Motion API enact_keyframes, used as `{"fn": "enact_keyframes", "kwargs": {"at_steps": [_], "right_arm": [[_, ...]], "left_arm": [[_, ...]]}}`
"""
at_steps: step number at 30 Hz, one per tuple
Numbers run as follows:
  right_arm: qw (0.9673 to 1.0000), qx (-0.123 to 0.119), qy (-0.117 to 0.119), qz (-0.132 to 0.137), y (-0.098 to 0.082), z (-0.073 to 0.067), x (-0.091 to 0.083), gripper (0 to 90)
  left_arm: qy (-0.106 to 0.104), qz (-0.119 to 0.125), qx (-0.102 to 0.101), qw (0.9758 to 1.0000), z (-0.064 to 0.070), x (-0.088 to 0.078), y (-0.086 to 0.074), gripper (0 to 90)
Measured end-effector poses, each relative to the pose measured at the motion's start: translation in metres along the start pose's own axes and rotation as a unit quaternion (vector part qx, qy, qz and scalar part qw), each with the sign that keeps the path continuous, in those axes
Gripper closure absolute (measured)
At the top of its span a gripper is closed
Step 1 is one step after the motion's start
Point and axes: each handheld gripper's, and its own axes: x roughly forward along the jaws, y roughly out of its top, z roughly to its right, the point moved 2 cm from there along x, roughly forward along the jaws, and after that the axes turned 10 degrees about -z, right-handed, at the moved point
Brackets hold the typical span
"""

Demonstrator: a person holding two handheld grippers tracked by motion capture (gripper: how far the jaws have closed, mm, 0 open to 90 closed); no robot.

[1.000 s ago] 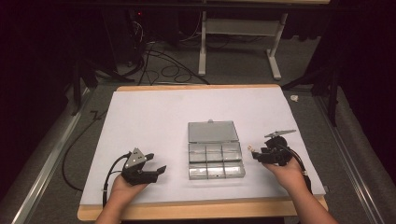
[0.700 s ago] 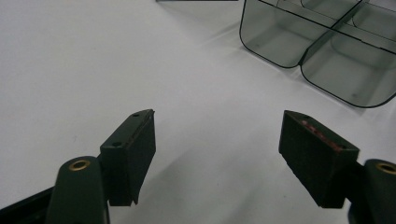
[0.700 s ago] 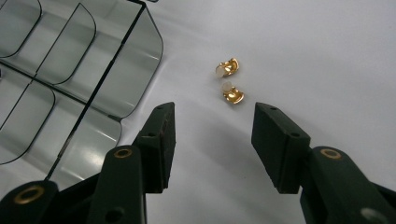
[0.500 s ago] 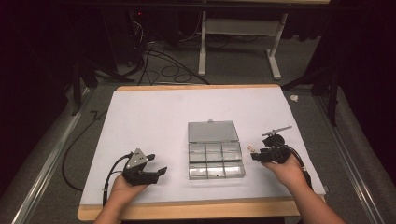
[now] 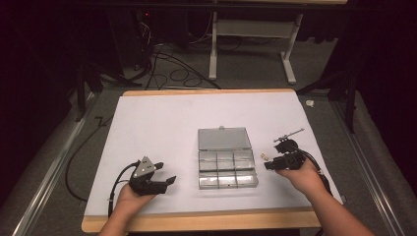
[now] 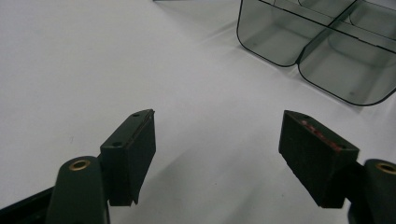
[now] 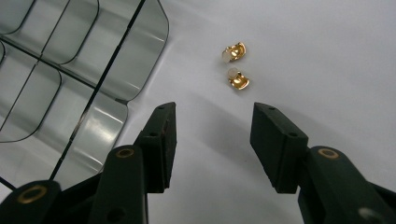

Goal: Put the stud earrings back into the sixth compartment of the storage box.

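On the white-covered bench (image 5: 162,123), just right of the clear plastic compartment box (image 5: 227,169) with its lid folded back, lie two small gold-coloured metal clips with pale tips (image 7: 236,65). In the high view they show as a tiny speck (image 5: 264,157) between the box's right wall and the right hand-held gripper (image 5: 269,165).

The step in hand looks like picking up one of these small gold pieces to drop it into a compartment. The right hand-held gripper (image 7: 212,140) stands about half open with nothing between its jaws, pointing at the pair from the near side. Both pieces lie a little beyond the fingertips, the nearer one roughly in line with the gap, the farther one just past it and slightly toward the box.

To do it well, the gripper should come forward and down until the nearer piece sits squarely between the pads, low against the bench cover, then close gently. The pieces are tiny and likely to skid or flip, so a slow, centred close matters. The two lie close together, so care is needed not to knock the farther one away or toward the box wall.

The left hand-held gripper (image 6: 217,140) rests on the bench to the near left of the box, jaws wide and empty.
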Motion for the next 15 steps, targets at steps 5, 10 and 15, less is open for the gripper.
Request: {"fn": "enact_keyframes", "kwargs": {"at_steps": [5,10,15], "right_arm": [[0.9999,-0.007,0.000,-0.012,0.003,-0.001,0.000,52.8],[0.9993,-0.017,-0.002,-0.034,0.008,-0.003,-0.002,55.0],[0.9982,-0.026,-0.008,-0.053,0.012,-0.004,-0.003,56.7]], "left_arm": [[-0.001,-0.001,0.000,1.0000,0.000,0.000,0.000,27.8],[-0.003,-0.001,-0.001,1.0000,0.000,0.000,0.000,27.8],[-0.003,-0.002,-0.001,1.0000,-0.001,0.000,0.000,27.8]]}}
